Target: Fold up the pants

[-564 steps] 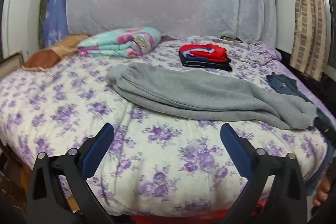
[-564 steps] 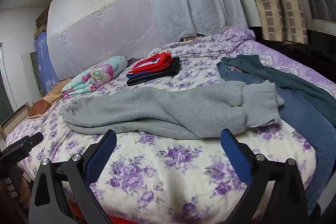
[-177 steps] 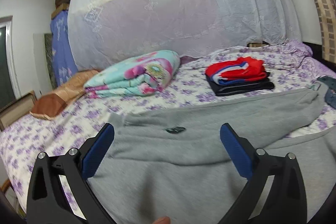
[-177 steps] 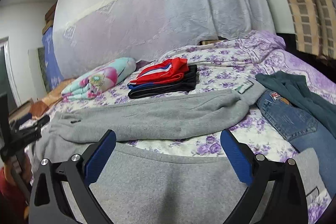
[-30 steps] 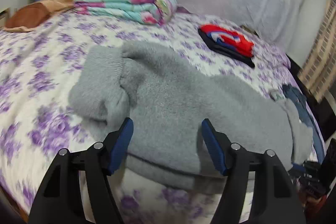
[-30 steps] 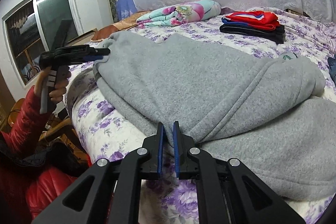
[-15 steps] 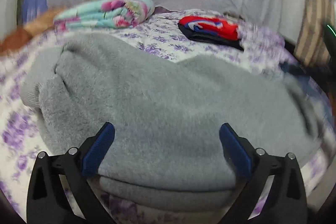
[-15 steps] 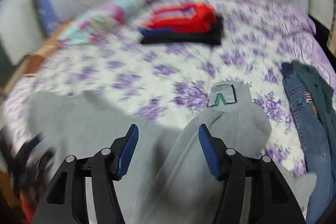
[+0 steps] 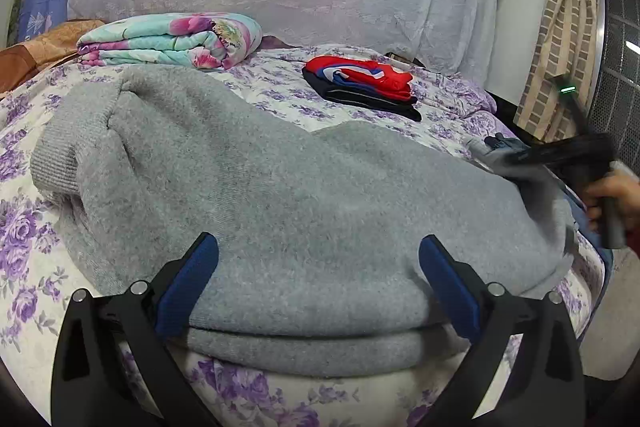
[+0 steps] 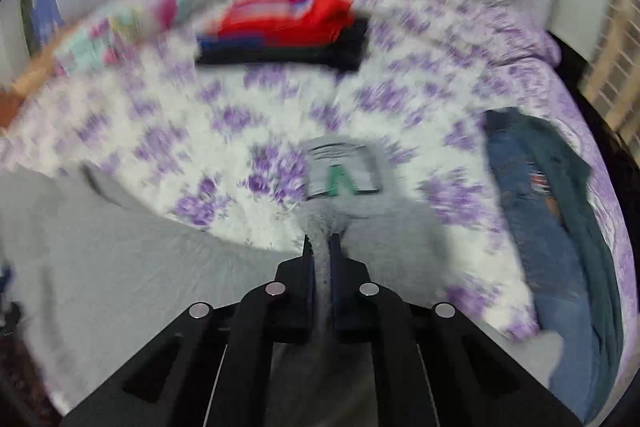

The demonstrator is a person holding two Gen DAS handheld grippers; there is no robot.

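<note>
Here the right gripper (image 10: 321, 241) tilts down, jaws just clenched on grey pants (image 9: 280, 187) — left gripper (image 9: 318, 273) released.

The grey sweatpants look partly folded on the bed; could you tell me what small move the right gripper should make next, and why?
Probably carry the pinched end across toward the ribbed cuffs. The right gripper has just closed on the grey sweatpants near their label, that end is lifted, and the left gripper is open over the doubled legs, pinning nothing.

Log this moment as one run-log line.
stage: mid-fold | left tool: open over pants | right tool: shut on pants edge | bed: red stack behind
</note>
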